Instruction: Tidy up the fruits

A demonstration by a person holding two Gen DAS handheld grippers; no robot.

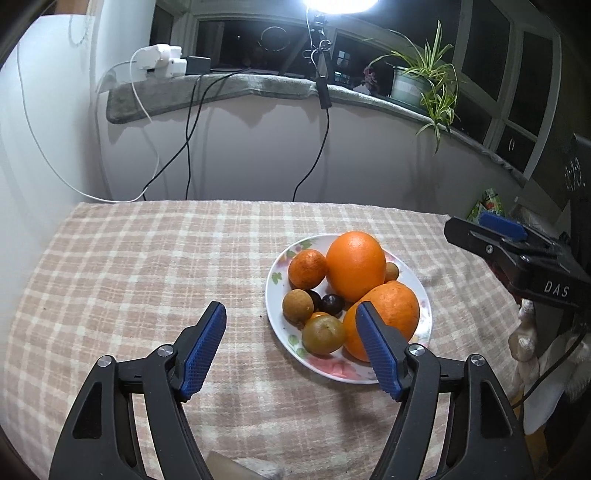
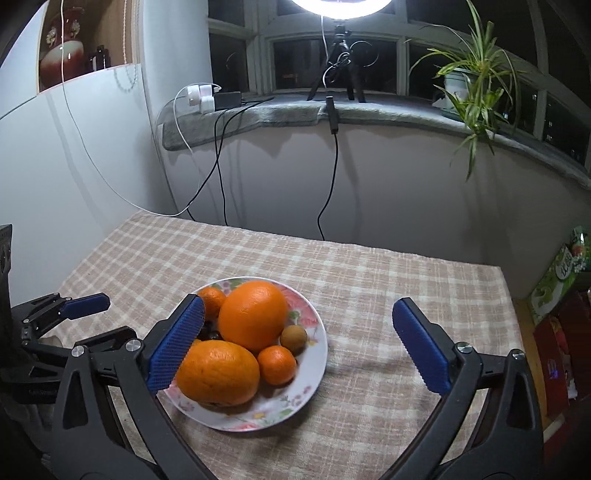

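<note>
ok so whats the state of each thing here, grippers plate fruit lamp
left gripper: open, empty
right gripper: open, empty
plate: upright on the checked cloth, holding all the fruit
big orange: whole, piled on the plate
small dark fruits: whole, tucked between the others
ring light: on

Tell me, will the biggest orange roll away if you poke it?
Probably a little. The biggest orange is round and smooth, so it would likely rock. It sits on the plate against smaller fruits, which should stop it going far. It looks heavy for a poke.
</note>
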